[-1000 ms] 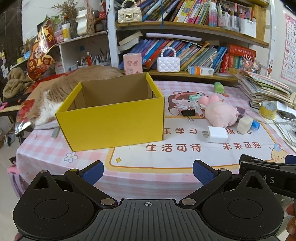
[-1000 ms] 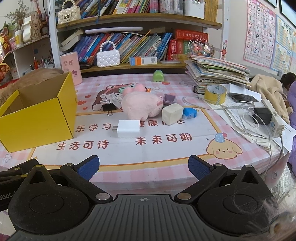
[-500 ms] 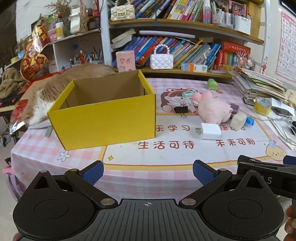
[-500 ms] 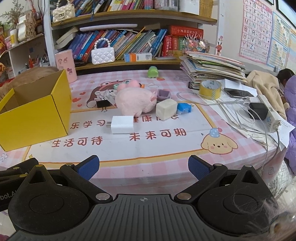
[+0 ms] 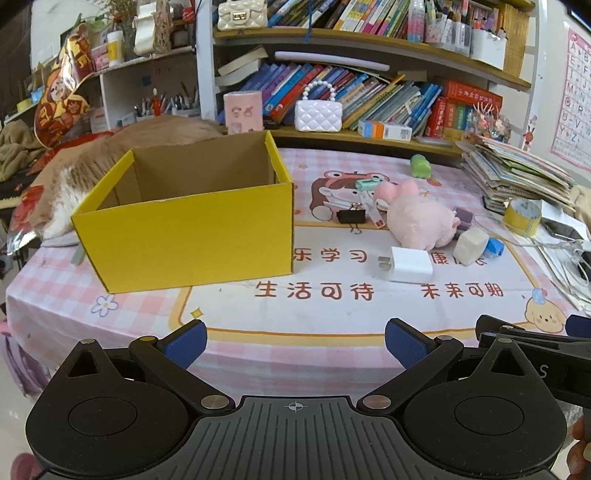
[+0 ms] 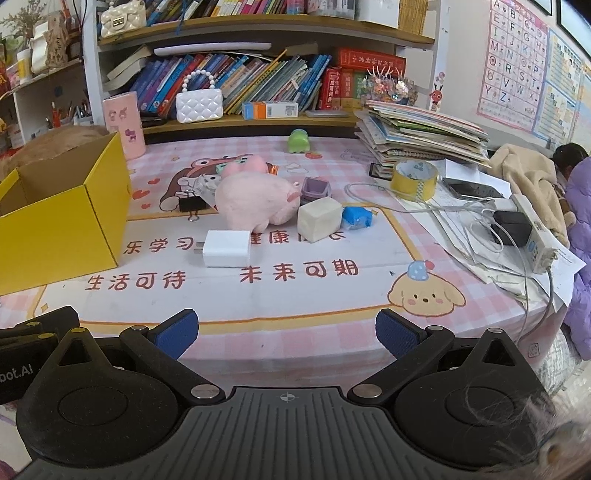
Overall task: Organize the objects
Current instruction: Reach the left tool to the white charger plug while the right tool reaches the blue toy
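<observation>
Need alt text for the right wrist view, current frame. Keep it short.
The open, empty right gripper hovers at the near edge of a pink checked table. Ahead lie a white charger, a pink plush pig and a cream block. A yellow box stands at left, bookshelves behind.

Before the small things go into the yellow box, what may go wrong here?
The pink plush pig touches the cream block and hides part of the binder clip, so lifting it may push them. The white charger lies flat; open fingers may slide off it. The yellow box is light and may shift.
</observation>
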The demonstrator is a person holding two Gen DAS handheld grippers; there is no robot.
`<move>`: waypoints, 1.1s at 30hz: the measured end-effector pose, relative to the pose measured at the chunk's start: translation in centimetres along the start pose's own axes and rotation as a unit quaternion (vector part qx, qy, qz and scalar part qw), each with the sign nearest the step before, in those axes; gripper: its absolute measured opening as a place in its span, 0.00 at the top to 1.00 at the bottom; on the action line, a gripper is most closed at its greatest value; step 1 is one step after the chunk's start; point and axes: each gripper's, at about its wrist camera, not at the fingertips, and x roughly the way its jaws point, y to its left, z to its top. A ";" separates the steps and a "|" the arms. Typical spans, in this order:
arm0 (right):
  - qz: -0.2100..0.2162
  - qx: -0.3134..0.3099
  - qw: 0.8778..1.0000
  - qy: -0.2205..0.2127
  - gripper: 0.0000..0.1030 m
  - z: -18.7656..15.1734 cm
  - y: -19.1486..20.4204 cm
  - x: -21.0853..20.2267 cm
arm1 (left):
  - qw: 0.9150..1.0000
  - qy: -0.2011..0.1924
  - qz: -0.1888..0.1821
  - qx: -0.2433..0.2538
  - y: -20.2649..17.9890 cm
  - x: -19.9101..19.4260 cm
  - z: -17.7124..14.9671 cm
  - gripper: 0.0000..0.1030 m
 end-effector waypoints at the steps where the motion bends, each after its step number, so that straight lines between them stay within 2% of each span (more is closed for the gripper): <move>1: 0.002 -0.003 1.000 -0.001 0.00 0.1 -0.2 0.2 | 1.000 0.002 0.001 -0.001 -0.1 0.2 0.1 0.00; 8: 0.013 -0.017 1.000 0.007 0.00 1.5 -1.8 2.3 | 1.000 0.019 0.004 -0.010 -1.7 2.3 0.9 0.00; 12: 0.004 -0.028 1.000 0.003 0.00 2.3 -2.9 3.6 | 1.000 0.024 0.006 -0.007 -3.4 3.6 1.7 0.00; 18: 0.041 -0.017 0.999 0.023 0.00 4.0 -5.3 6.2 | 0.999 0.037 0.000 -0.026 -5.0 5.4 3.1 0.00; 22: 0.059 -0.014 0.998 0.028 0.00 5.0 -6.8 7.7 | 0.999 0.041 0.009 -0.028 -6.4 6.3 3.9 0.00; 27: 0.073 -0.021 0.996 0.043 0.05 5.8 -7.9 9.8 | 0.998 0.048 0.023 -0.030 -7.7 7.1 4.3 0.00; 29: 0.076 -0.023 0.995 0.053 0.16 6.2 -8.2 10.7 | 0.998 0.053 0.025 -0.034 -7.8 7.4 4.5 0.00; 33: 0.074 -0.031 0.995 0.054 0.19 6.8 -8.3 12.2 | 0.996 0.061 0.033 -0.053 -7.7 8.2 5.0 0.02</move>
